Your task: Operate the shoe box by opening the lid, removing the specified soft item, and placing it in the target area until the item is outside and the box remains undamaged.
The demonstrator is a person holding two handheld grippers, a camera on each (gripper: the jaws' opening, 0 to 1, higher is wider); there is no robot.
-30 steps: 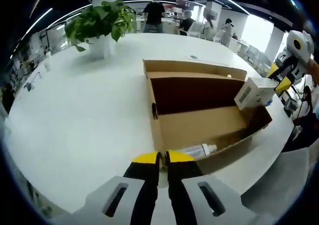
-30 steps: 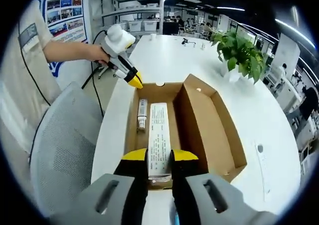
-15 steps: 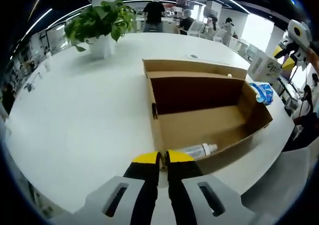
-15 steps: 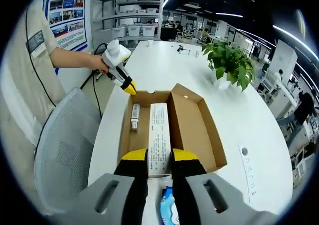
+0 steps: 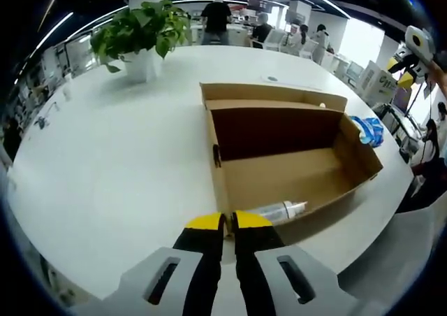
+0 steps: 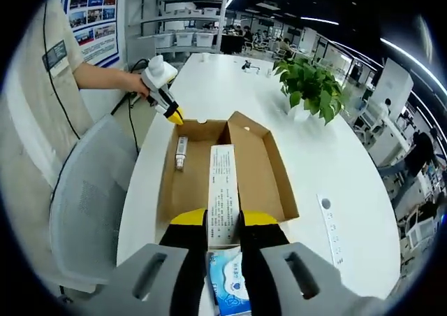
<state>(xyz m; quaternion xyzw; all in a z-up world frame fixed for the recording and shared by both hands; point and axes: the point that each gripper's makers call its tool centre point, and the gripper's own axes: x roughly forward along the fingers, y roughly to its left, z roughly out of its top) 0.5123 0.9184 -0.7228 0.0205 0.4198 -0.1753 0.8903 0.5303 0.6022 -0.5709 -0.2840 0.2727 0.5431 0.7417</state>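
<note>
The brown shoe box lies open on the white table, its lid folded back. A clear bottle lies inside along the near wall. My left gripper is shut and empty just before the box's near corner; it also appears as the left gripper held by a hand past the box's far end. My right gripper is shut on a long white printed carton, raised above the shoe box. A blue-white soft pack lies on the table under it; the soft pack sits just outside the box's end.
A potted plant stands at the far side of the white table. A grey mesh chair sits beside the table, with a person's body at the left. A white strip lies on the table. People stand in the background.
My right gripper has lifted the white carton up out of the shoe box and drawn back from it, uncovering the blue-white pack below. The left gripper has stayed still.
</note>
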